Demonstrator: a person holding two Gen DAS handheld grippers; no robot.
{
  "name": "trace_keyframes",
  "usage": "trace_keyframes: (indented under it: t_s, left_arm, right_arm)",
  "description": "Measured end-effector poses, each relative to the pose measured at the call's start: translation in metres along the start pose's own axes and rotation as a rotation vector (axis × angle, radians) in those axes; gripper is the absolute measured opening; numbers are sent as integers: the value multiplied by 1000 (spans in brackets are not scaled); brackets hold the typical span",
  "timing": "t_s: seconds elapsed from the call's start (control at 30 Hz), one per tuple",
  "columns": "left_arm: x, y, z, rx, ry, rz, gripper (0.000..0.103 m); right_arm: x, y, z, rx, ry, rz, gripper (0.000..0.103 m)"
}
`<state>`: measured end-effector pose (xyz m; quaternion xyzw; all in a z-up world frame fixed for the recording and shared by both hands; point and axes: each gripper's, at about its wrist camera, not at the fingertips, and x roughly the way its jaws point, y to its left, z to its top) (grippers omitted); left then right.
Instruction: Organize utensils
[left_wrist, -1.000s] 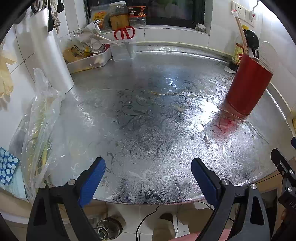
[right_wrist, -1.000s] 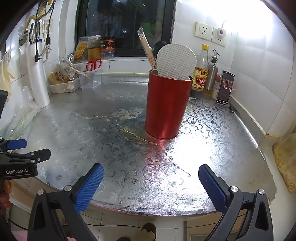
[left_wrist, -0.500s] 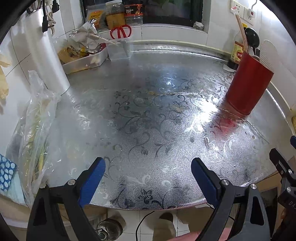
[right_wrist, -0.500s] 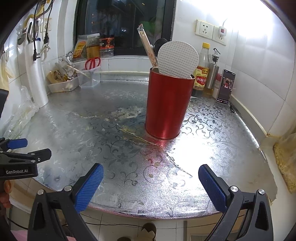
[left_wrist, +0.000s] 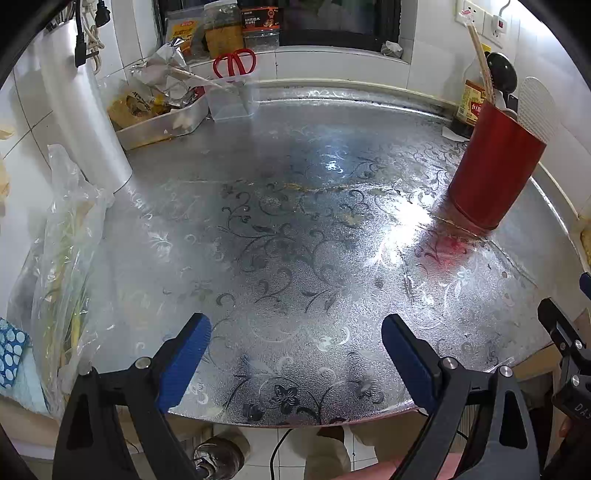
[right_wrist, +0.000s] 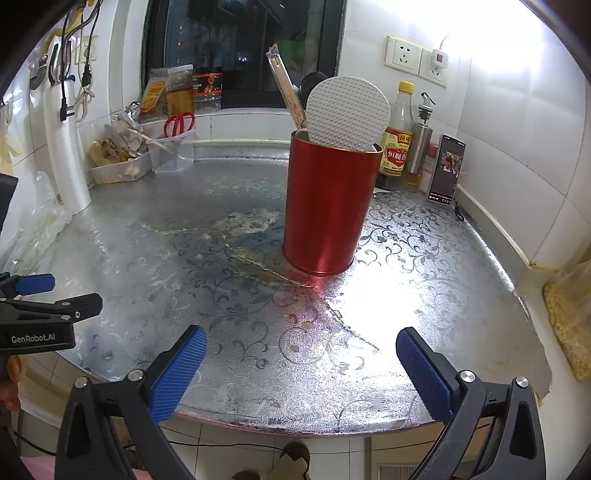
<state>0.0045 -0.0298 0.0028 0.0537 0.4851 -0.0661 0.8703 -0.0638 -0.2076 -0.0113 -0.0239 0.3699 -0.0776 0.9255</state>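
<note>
hovering at the near edge of the counter (left_wrist: 295, 258), the left gripper (left_wrist: 295, 354) has its blue pads (left_wrist: 184, 354) spread wide w/ nothing between them. right gripper (right_wrist: 301, 369) is the same: pads (right_wrist: 424, 373) far apart, empty, held over the counter's front rim. in the right view the left gripper's tip pokes in at the left edge, a hand (right_wrist: 9, 380) partly visible behind it.

counter surface is silvery film w/ a floral print, bare in the middle, strong glare patch toward the right side.

red utensil holder (right_wrist: 330, 206) stands upright on the counter, ahead of the right gripper & well apart from both. inside it: a white perforated spatula (right_wrist: 347, 114), wrapped chopsticks (right_wrist: 286, 86) leaning left, a dark ladle (right_wrist: 312, 83) behind.

just behind the holder by the wall: vinegar bottle (right_wrist: 399, 136), steel oil dispenser (right_wrist: 421, 140), phone (right_wrist: 447, 170) propped up w/ screen lit.

far left corner: white tray (left_wrist: 162, 125) of foil & wrappers, clear box (left_wrist: 232, 101) w/ red scissors (left_wrist: 234, 62) in it, jars (left_wrist: 221, 27) on the window ledge. plastic bag (left_wrist: 62, 266) along the left edge.
</note>
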Motion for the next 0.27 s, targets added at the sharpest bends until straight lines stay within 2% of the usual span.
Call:
trace_keyframes:
  t_s: [0.27]
  left_arm:
    - [-2, 4, -1, -14, -8, -7, 94]
  right_arm:
    - [1, 3, 1, -6, 0, 5, 103]
